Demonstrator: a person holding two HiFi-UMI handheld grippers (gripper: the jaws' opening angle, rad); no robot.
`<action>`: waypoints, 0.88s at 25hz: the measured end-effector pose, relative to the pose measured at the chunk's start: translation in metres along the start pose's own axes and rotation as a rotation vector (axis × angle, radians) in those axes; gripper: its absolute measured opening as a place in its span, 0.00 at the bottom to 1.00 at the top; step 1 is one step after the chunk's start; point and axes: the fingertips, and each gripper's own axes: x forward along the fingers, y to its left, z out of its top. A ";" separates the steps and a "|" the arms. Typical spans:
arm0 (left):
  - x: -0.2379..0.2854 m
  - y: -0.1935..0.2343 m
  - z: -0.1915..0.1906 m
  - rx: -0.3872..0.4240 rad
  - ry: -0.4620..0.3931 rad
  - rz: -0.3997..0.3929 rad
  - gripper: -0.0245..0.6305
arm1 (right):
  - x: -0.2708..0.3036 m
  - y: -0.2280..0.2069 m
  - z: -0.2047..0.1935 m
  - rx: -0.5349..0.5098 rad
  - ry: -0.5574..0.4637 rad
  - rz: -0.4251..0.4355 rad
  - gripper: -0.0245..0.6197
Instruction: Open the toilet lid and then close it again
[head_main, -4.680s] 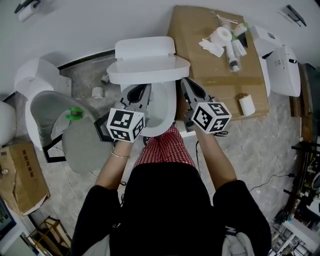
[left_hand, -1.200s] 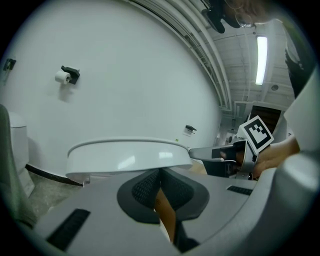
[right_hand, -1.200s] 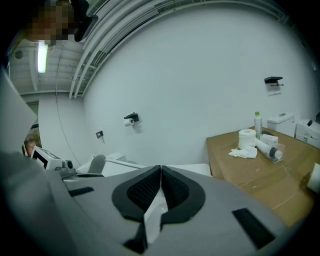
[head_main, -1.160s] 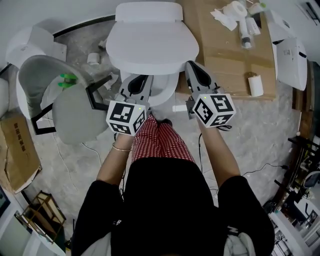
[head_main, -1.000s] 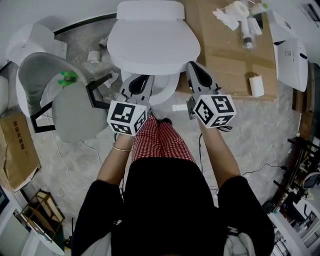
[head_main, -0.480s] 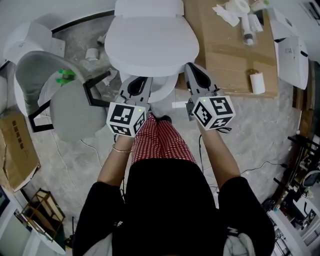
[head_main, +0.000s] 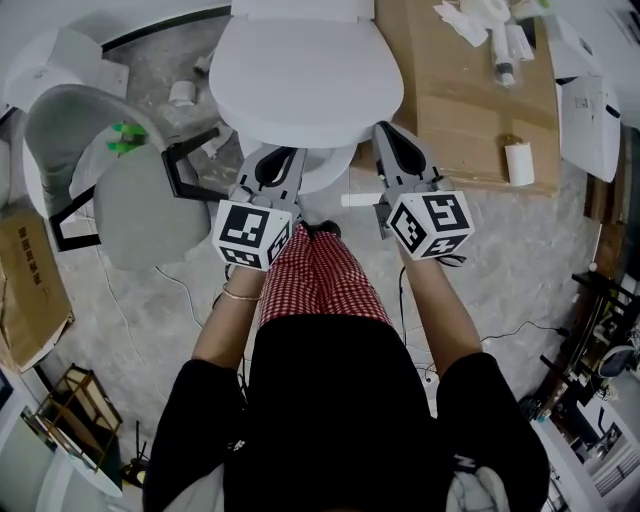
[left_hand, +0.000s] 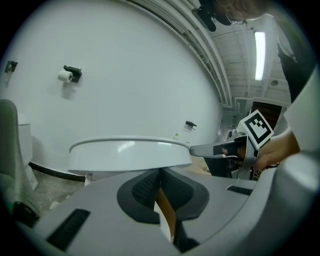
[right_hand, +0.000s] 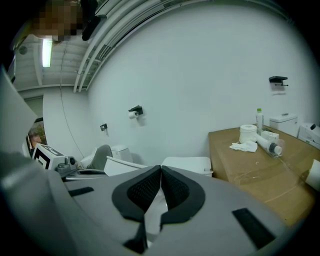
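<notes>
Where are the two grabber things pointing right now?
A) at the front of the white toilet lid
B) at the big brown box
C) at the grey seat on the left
A: in the head view the left gripper and the right gripper both point at the front edge of the white toilet lid, one at each side of it.

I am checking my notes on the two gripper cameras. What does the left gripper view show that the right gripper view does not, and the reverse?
Only the left gripper view: the right gripper, reaching beside the toilet lid, which is seen edge-on. Only the right gripper view: a paper roll and crumpled tissue lying on the cardboard sheet. Both: the white toilet, a white wall with a paper holder, and that gripper's own jaws shut on nothing.
</notes>
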 end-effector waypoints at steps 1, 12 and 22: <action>0.000 0.000 -0.002 0.000 0.002 0.001 0.04 | 0.000 0.000 -0.001 0.002 0.001 0.002 0.07; -0.003 -0.002 -0.019 -0.013 0.010 0.001 0.04 | -0.004 0.003 -0.017 0.015 0.005 0.011 0.07; -0.007 -0.004 -0.038 -0.006 0.033 -0.019 0.04 | -0.008 0.004 -0.035 0.041 0.019 0.005 0.07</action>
